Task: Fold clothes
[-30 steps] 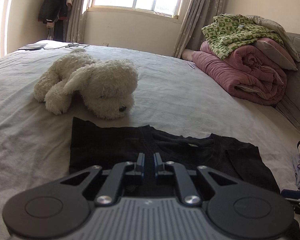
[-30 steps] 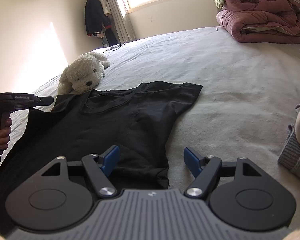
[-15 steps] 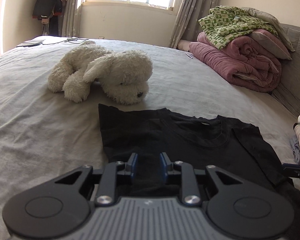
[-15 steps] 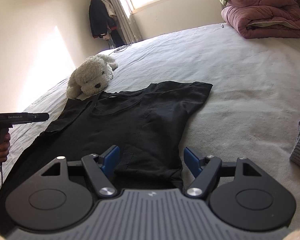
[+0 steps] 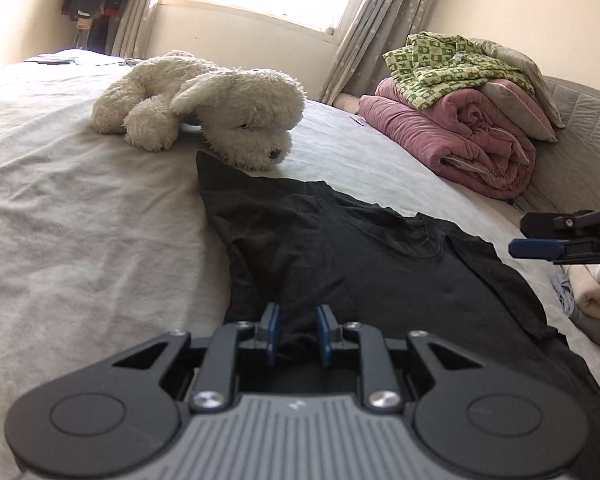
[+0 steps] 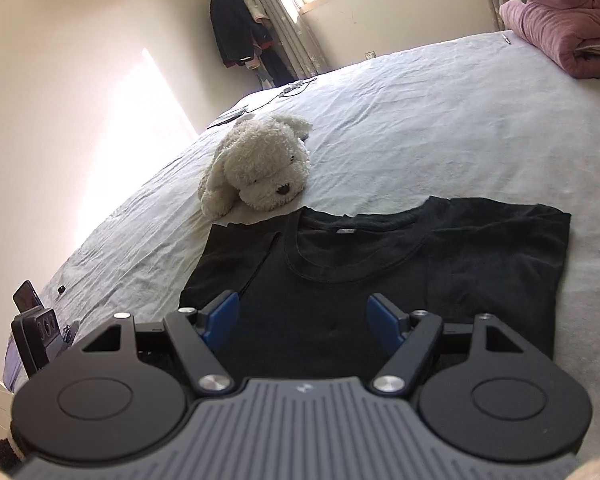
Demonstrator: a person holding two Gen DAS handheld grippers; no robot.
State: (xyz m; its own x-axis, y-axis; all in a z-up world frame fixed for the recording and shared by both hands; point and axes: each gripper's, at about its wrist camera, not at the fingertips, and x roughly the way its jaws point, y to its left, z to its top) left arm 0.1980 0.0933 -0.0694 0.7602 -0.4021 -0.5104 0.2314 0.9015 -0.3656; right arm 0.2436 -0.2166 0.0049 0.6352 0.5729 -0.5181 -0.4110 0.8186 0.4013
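A black t-shirt [image 5: 380, 272] lies flat on the bed, neck towards the plush dog. My left gripper [image 5: 299, 332] is low over the shirt's left side, its blue pads close together and shut on a bunch of the black fabric. In the right wrist view the t-shirt [image 6: 380, 280] shows its left sleeve folded inward. My right gripper [image 6: 304, 320] hovers open above the chest of the shirt, with cloth below it but nothing pressed between the pads. The left wrist view catches the right gripper [image 5: 540, 240] side-on at the right edge.
A white plush dog [image 5: 220, 108] lies just beyond the collar. Rolled pink quilts with a green checked cover [image 5: 460, 132] are stacked at the headboard. Other clothes [image 5: 592, 300] are piled at the right. A black device [image 6: 32, 332] stands at the left edge. Grey sheet [image 5: 80, 220] spreads to the left.
My left gripper sank and moved along the shirt's left side with fabric in it. My right gripper swung from the right sleeve area to above the shirt's middle.
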